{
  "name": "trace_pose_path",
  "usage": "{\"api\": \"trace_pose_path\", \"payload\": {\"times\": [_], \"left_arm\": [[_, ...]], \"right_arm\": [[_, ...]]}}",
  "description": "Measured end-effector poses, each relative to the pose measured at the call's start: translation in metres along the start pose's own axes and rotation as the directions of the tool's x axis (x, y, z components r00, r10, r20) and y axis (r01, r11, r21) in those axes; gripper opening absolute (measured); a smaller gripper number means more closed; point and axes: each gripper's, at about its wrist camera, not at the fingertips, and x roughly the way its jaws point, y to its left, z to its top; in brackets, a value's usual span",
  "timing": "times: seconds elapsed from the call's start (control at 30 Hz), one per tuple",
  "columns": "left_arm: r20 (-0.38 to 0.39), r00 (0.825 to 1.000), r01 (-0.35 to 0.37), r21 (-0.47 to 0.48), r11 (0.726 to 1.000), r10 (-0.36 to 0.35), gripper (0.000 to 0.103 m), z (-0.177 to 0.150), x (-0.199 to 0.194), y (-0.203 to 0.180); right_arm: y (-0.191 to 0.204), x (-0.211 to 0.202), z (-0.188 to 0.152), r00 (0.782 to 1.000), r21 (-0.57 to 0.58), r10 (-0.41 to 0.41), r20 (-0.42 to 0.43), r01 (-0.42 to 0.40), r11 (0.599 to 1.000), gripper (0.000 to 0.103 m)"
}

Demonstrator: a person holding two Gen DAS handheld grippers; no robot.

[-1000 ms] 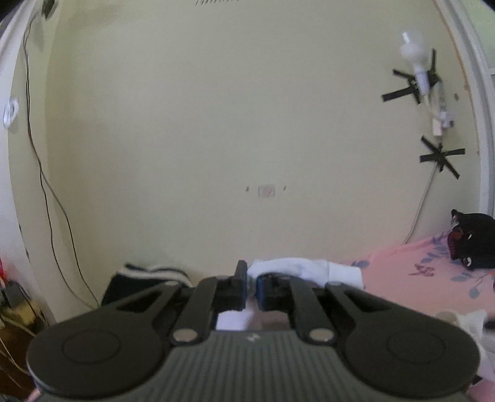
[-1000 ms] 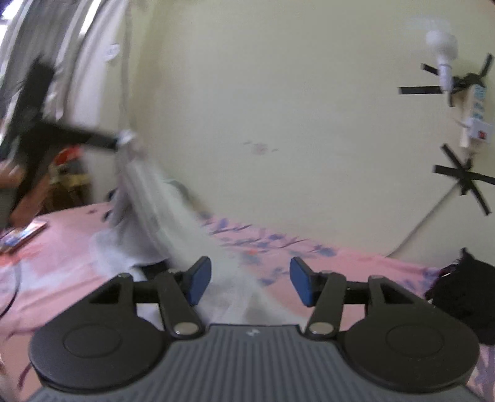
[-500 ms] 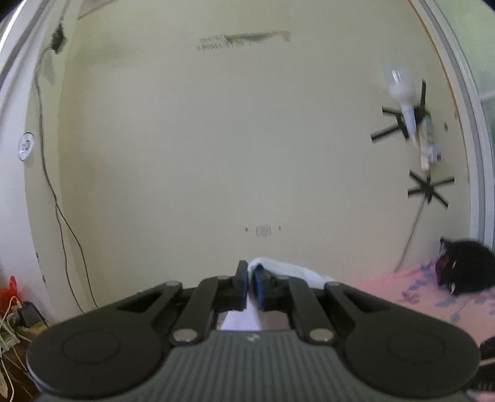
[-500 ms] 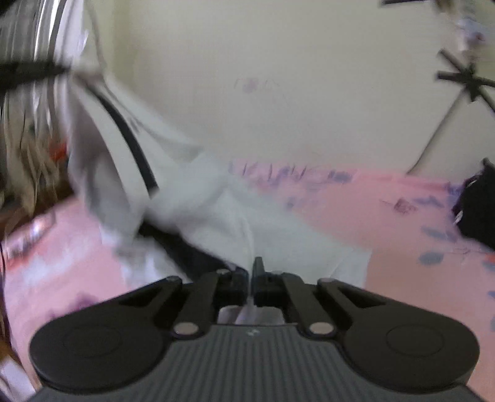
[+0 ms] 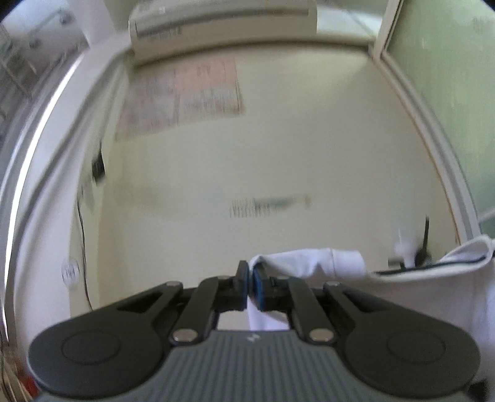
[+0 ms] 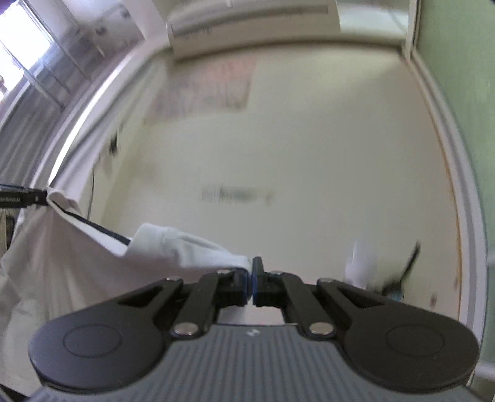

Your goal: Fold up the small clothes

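Observation:
A small white garment with a dark trim line hangs in the air between my two grippers. My left gripper (image 5: pixel 250 286) is shut on one corner of the white garment (image 5: pixel 312 263), which stretches off to the right. My right gripper (image 6: pixel 250 283) is shut on another corner of the garment (image 6: pixel 173 247), which spreads down to the left. The left gripper's fingers (image 6: pixel 18 198) show at the far left of the right wrist view, pinching the cloth. Both cameras point up at the wall; the bed is out of view.
A cream wall (image 5: pixel 278 154) fills both views, with a wall-mounted air conditioner (image 5: pixel 222 21) and a poster (image 5: pixel 182 99) high up. A white door frame (image 6: pixel 464 216) runs down the right side. A black cable (image 5: pixel 82 247) hangs at the left.
Both grippers have lifted and tilted up, so the bed left the view. The right gripper closed on the garment a second ago and now holds it raised with the left.

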Motion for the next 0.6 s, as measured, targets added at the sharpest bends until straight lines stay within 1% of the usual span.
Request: {"api": "trace_pose_path", "payload": {"times": [0.07,0.13,0.23,0.33,0.4,0.47,0.5,0.6], "left_arm": [[0.037,0.999,-0.006,0.011,1.000,0.005,0.005,0.020,-0.001,0.002],[0.074,0.997,-0.022,0.035,0.999,0.019,0.005,0.035,-0.002,0.003],[0.105,0.994,-0.032,0.059,0.998,0.026,0.005,0.052,0.002,-0.001],[0.108,0.994,-0.030,0.067,0.997,0.022,0.005,0.058,0.012,-0.006],[0.087,0.996,-0.009,0.059,0.998,0.004,0.005,0.058,0.026,-0.011],[0.049,0.999,0.016,0.062,0.998,-0.019,0.005,0.051,0.043,-0.021],[0.027,0.999,0.027,0.065,0.998,-0.028,0.005,0.045,0.053,-0.026],[-0.071,0.995,0.068,0.074,0.995,-0.063,0.005,0.009,0.093,-0.043]], "right_arm": [[-0.006,-0.002,0.028,0.999,-0.006,0.006,0.033,-0.006,1.000,0.000],[-0.011,-0.003,0.048,0.999,-0.012,0.018,0.047,-0.018,1.000,0.000],[-0.010,-0.002,0.063,0.998,-0.054,0.015,0.066,-0.011,0.998,0.000],[-0.013,0.001,0.074,0.997,-0.076,0.004,0.072,0.001,0.997,0.000],[-0.016,0.006,0.076,0.997,-0.090,-0.020,0.077,0.027,0.996,0.000],[-0.022,0.017,0.076,0.996,-0.092,-0.054,0.065,0.060,0.994,0.000],[-0.028,0.024,0.074,0.997,-0.084,-0.066,0.046,0.070,0.994,0.000],[-0.047,0.059,0.040,0.993,-0.066,-0.106,-0.052,0.103,0.993,0.000]]}}
